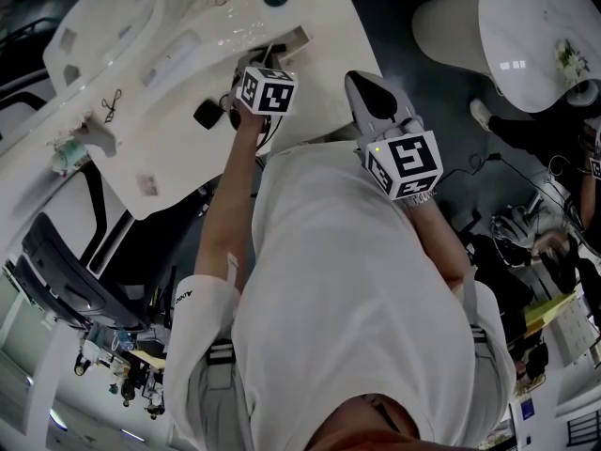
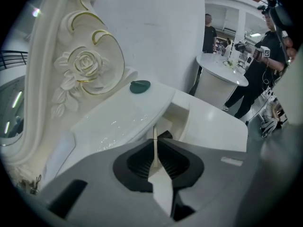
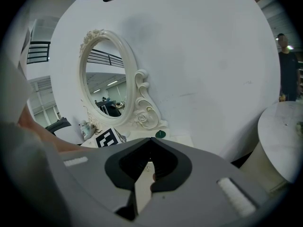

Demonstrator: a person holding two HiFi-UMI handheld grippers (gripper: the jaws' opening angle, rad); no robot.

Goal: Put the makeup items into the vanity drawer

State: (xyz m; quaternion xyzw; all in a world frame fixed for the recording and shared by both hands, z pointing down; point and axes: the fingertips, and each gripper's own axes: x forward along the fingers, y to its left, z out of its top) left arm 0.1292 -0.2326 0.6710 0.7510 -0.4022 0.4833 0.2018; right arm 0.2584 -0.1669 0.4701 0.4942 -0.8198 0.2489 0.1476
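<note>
A thin white stick is gripped in the jaws of the left gripper, its tip over the open vanity drawer under the worktop. The jaws of the right gripper are clenched on nothing.

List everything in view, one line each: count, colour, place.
vanity table: one, white, centre of the scene
mirror: one, white carved frame, back of the vanity
round item: one, dark green, by the mirror's base
drawer: one, white, open, at the vanity's front edge
small item: one, black, on the vanity top
round table: one, white, right of the vanity
chair: one, black, beside the vanity
bystanders: two, dark clothes, near the round table
thin stick: one, pale, held over the drawer
left gripper: one, grey, shut on the thin stick
right gripper: one, grey, shut, empty
</note>
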